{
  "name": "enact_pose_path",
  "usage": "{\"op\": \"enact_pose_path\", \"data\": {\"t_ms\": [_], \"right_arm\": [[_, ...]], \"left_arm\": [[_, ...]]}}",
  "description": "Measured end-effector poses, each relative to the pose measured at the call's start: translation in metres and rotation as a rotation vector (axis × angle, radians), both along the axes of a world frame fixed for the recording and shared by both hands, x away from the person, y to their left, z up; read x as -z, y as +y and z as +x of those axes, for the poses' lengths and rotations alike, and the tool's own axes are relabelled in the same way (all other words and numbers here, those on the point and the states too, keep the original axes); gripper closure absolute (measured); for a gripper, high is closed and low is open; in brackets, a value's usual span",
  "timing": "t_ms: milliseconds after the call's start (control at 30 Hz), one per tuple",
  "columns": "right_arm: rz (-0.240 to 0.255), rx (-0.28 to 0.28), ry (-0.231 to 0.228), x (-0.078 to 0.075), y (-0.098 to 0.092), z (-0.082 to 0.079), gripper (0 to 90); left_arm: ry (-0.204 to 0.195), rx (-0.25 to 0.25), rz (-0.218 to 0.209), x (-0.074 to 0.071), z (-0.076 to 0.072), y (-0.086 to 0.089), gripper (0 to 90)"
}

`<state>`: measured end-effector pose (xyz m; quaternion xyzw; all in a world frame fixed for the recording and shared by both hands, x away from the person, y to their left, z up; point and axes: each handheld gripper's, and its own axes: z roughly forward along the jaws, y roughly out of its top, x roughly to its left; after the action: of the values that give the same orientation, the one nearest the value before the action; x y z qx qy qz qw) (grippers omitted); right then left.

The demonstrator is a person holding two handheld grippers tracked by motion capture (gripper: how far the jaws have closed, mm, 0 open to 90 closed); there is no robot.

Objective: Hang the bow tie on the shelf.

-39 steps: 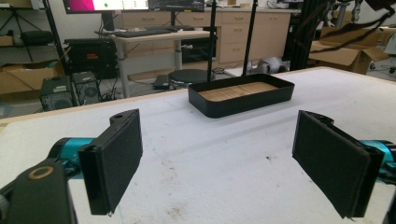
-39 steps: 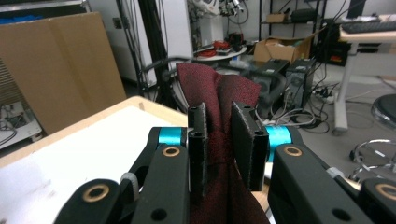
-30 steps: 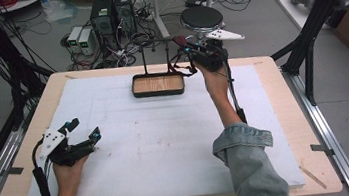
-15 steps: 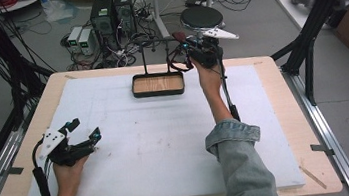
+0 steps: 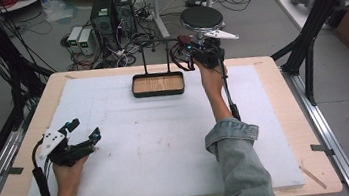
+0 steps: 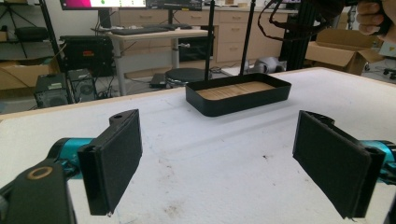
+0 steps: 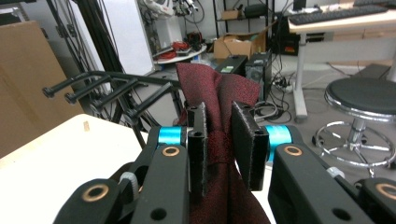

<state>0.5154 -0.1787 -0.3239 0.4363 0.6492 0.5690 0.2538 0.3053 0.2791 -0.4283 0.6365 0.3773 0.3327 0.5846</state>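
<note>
Right claw (image 7: pixel 219 144): clamped on a dark red woven cloth (image 7: pixel 219 93), bunched between the two black pads and rising above them

Right claw, place: held up in the air at the far edge of the desk (image 5: pixel 265 117), just right of the black wire rack (image 5: pixel 157 55) with its row of pegs (image 7: pixel 98 91)

Change: over the last second the right claw (image 5: pixel 202 52) has lifted and swung a little towards the rack's top bar, the red cloth (image 5: pixel 183 51) going with it

Meaning: I judge this as the carry step, with the cloth about to be draped over a peg and not yet on one

Shallow black tray with a wooden floor (image 5: pixel 158 84): at the rack's foot, nothing in it, unmoved

Left claw (image 5: pixel 84 134): jaws wide apart, holding nothing, resting low on the white foam sheet at the near left, as it was a second ago

Left claw, outlook: black pads (image 6: pixel 114 158) aimed across the sheet towards the tray (image 6: pixel 238 95)
</note>
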Motion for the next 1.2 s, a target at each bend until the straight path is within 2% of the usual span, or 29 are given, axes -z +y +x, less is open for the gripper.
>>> {"op": "enact_pose_path", "data": {"t_ms": [533, 733, 1200], "right_arm": [[0.021, 0.021, 0.055, 0.010, -0.001, 0.004, 75.9], [0.030, 0.012, 0.076, 0.014, -0.002, 0.007, 74.9], [0.021, 0.011, 0.068, 0.014, -0.001, 0.007, 74.3]], "left_arm": [[-0.001, 0.002, -0.001, 0.000, 0.000, 0.000, 16.0], [0.000, 0.002, 0.000, 0.000, 0.000, 0.000, 16.1], [0.001, 0.003, -0.002, 0.000, 0.000, -0.001, 16.1]]}}
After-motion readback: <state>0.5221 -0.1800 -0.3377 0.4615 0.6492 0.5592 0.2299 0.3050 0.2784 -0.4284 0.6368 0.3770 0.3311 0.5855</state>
